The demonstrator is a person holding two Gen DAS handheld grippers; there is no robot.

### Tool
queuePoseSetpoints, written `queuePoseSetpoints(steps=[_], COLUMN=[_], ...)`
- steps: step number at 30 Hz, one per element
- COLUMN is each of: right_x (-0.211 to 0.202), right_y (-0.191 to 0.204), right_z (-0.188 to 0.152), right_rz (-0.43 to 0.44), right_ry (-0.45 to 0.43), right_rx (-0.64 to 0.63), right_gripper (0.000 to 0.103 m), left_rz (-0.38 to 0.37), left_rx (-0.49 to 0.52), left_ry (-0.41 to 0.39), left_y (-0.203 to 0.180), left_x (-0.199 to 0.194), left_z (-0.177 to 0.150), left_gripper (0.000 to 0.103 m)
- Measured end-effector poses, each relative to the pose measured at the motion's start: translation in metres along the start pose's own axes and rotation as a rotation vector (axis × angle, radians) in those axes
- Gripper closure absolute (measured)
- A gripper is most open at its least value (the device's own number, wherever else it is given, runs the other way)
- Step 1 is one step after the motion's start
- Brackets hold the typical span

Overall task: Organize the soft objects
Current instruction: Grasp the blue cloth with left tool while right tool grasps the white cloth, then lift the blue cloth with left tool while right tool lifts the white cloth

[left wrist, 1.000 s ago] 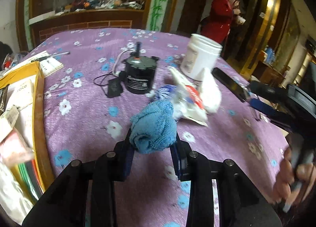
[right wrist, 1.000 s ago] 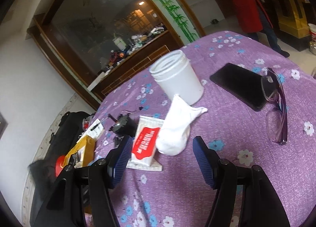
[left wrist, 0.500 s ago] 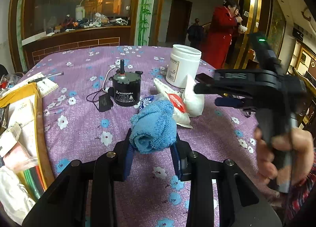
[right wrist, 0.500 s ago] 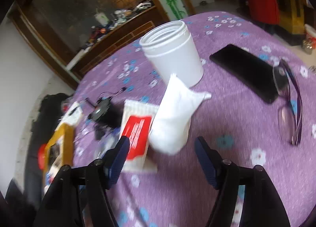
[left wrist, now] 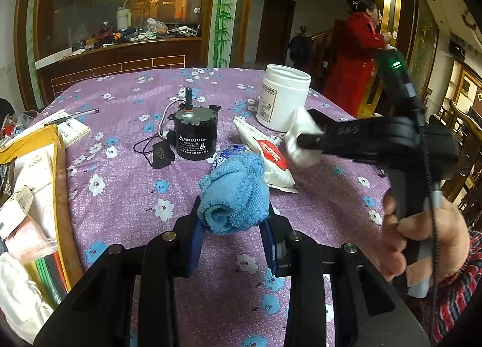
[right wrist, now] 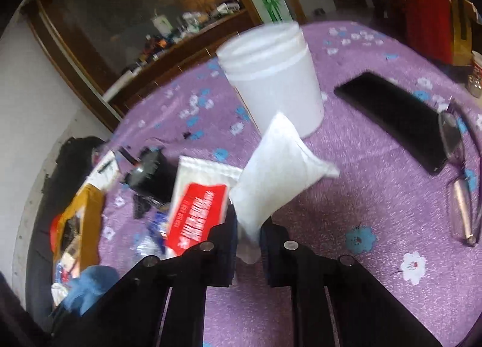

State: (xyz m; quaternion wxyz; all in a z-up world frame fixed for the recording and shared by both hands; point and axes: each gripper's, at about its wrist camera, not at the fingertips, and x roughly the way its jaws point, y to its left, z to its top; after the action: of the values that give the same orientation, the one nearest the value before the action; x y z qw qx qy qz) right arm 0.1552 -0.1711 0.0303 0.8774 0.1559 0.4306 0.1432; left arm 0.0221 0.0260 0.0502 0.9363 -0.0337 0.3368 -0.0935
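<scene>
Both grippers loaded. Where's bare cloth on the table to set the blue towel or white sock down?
Bare tablecloth lies between the yellow box, motor and left gripper holding the blue towel. More near the right gripper with the white sock, short of the glasses. Crowded: tissue pack, jar, phone.

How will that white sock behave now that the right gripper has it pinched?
The white sock looks floppy: its loose end sticks out bent past the right gripper. It is probably light, since thin cloth holds up from one pinch. Knit fabric should grip the jaws rather than slip.
</scene>
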Motion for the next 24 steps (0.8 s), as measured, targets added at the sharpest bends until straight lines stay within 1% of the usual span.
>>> queuePoseSetpoints(steps=[2,6,13,16,19,24], right_x=[-0.014,-0.029,-0.050,-0.056,-0.060,-0.061], right_y=[0.002,0.013,0.047,0.054,0.058,0.059], right_z=[0.000,-0.001,-0.006,-0.009,-0.010,-0.009], right_rz=[0.015,0.067,0.130,0.150,0.174,0.186], right_ry=[-0.040,-0.070,-0.131,-0.154,-0.165,-0.169], right_rx=[-0.004,-0.023,-0.132,-0.156,-0.168,-0.175], right_gripper=[0.089,0.089,0.089,0.089,0.089,0.089], left_rz=[0.004,0.010,0.014,0.014,0.016,0.020], left_rx=[-0.001,0.001,0.000,0.000,0.001,0.001], left_ry=[0.002,-0.002,-0.001,-0.001,-0.004,-0.015], left_y=[0.001,0.000,0.001,0.001,0.001,0.001], left_x=[0.001,0.000,0.001,0.000,0.000,-0.002], left_z=[0.000,0.000,-0.001,-0.001,0.000,0.000], left_gripper=[0.072,0.072,0.072,0.072,0.072,0.072])
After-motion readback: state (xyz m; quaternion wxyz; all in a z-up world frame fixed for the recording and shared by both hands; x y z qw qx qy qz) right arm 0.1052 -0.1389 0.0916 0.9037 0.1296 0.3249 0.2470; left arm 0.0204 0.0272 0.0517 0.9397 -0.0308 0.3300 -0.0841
